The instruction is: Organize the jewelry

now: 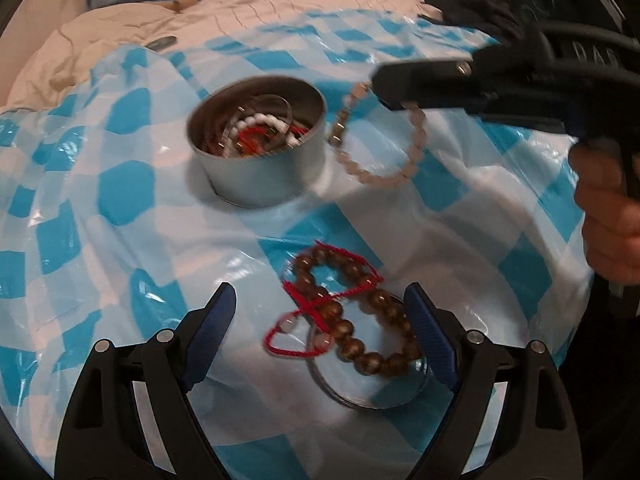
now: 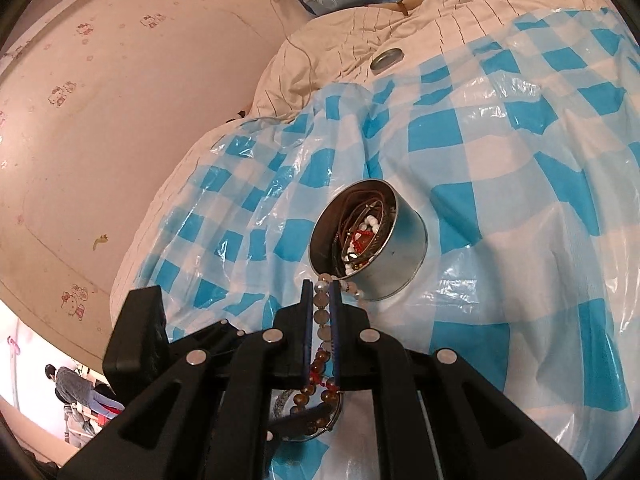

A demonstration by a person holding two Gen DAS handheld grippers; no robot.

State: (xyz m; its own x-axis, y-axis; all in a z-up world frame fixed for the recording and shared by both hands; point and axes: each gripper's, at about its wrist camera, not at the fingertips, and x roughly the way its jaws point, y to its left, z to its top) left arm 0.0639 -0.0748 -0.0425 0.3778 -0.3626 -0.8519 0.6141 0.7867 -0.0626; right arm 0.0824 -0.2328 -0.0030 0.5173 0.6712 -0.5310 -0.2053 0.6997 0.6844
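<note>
Step in hand: moving a pale bead bracelet (image 1: 376,152) to the round tin (image 1: 260,140). The right gripper (image 2: 321,304) was clamped nearly closed on the bracelet, which hung as a loop in the air just beside the tin's rim, not yet over the opening. The tin stood on the blue checked plastic sheet (image 1: 120,208) spread over a bed, already holding white beads, red cord and other strands.

The left gripper (image 1: 320,320) was wide open and empty, hovering over a brown bead bracelet (image 1: 360,320) tangled with red cord (image 1: 316,308), lying partly on a flat metal lid (image 1: 360,392).

Next, as I judged it: carry the pale loop over the tin's mouth, then release so the whole loop drops inside rather than draping over the rim. The left could then close on the brown beads.
</note>
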